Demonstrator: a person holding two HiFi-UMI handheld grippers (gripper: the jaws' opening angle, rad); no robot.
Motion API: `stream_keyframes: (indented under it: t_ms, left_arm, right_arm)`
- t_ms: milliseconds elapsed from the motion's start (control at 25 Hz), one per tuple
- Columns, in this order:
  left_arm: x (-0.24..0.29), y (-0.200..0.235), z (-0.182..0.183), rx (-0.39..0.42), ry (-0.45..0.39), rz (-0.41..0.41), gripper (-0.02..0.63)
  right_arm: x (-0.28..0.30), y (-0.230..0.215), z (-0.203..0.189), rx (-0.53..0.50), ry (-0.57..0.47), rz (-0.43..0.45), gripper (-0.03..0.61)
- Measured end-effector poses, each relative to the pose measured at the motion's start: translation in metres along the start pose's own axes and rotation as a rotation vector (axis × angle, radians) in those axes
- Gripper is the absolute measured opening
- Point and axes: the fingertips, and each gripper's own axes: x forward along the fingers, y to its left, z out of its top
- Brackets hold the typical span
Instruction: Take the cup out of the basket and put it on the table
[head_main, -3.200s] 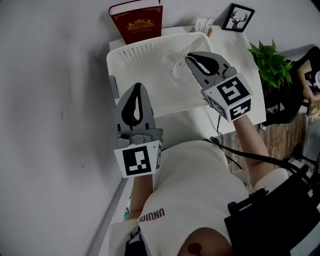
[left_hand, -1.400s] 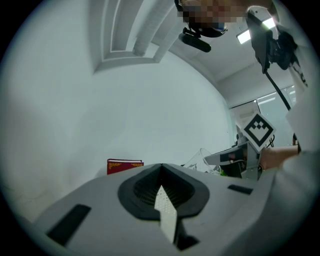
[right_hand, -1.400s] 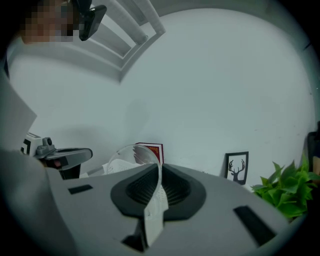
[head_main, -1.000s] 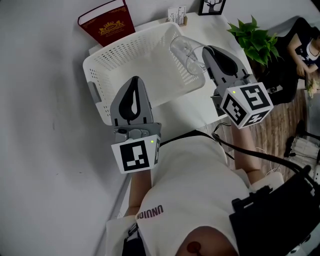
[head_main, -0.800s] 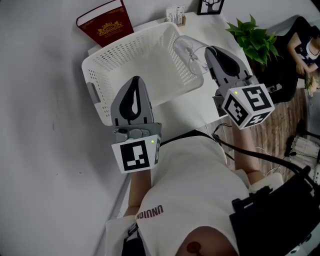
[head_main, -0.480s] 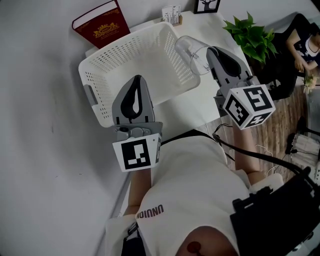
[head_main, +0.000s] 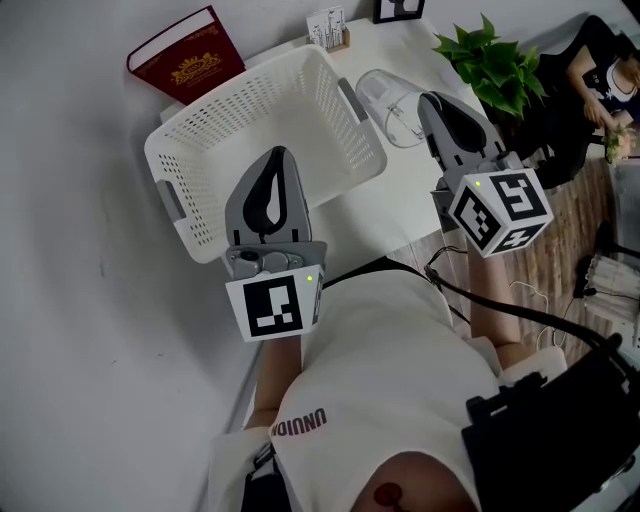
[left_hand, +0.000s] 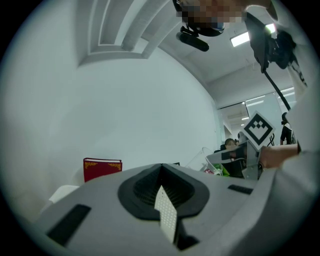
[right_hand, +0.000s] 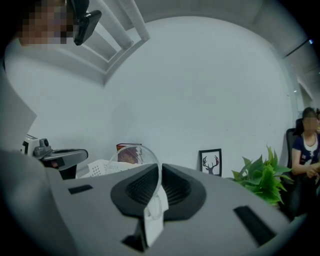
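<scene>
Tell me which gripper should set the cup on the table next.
Right. The right gripper is shut on the clear cup at its rim and holds it outside the basket, above bare table. The left gripper is shut on nothing, hovering over the basket's near edge, away from the cup.

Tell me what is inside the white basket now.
In the basket only its perforated floor and walls show; the left gripper covers its near edge. The clear cup is outside, pinched in the right gripper.
</scene>
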Motion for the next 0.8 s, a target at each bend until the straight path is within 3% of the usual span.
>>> stream_keyframes:
  t_ms: [800]
  left_arm:
    - [0.014,-0.032,-0.002,-0.002,0.016,-0.082,0.009]
  right_arm:
    - [-0.027,-0.035,-0.020,0.045,0.036,-0.101,0.035]
